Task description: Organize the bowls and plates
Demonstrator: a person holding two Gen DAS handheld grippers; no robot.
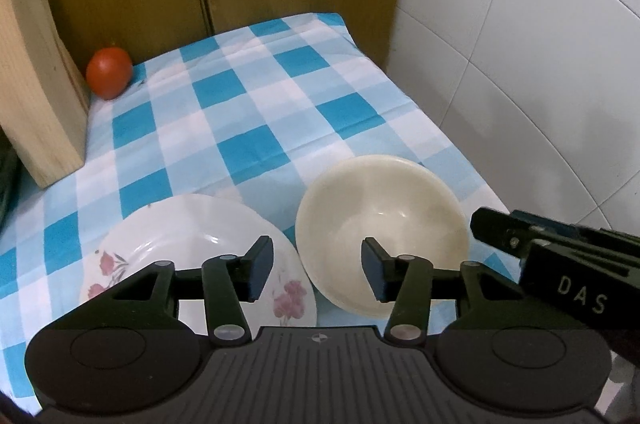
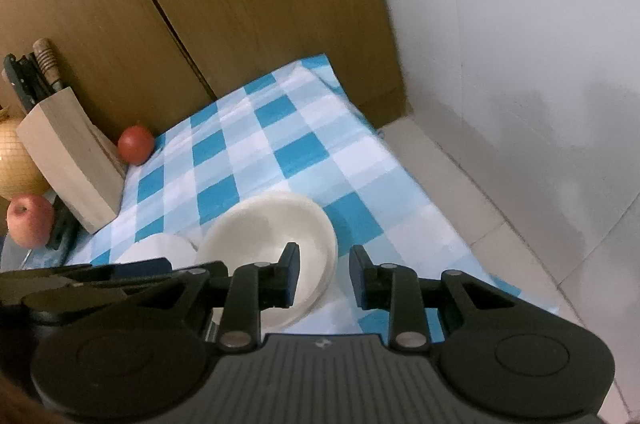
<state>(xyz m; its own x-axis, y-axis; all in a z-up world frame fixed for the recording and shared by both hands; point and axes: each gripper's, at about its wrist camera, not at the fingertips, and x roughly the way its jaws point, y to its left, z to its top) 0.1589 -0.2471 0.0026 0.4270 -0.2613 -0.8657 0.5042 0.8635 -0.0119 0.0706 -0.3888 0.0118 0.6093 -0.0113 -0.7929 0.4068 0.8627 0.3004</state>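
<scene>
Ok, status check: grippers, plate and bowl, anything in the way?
Left gripper open, empty, above gap between floral plate and cream bowl. Right gripper open, straddling bowl's rim. Nothing blocking; tomato and knife block sit far back.

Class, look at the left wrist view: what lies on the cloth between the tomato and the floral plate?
Nothing: between the tomato and the floral plate there is only bare checked cloth. The knife block stands off to the side.

Below my tongs I see a white plate (image 1: 192, 240) with pink flower prints lying flat on the blue-checked cloth (image 1: 248, 112), and just beside it on its right a plain cream bowl (image 1: 380, 220), upright, near the cloth's right edge.
</scene>
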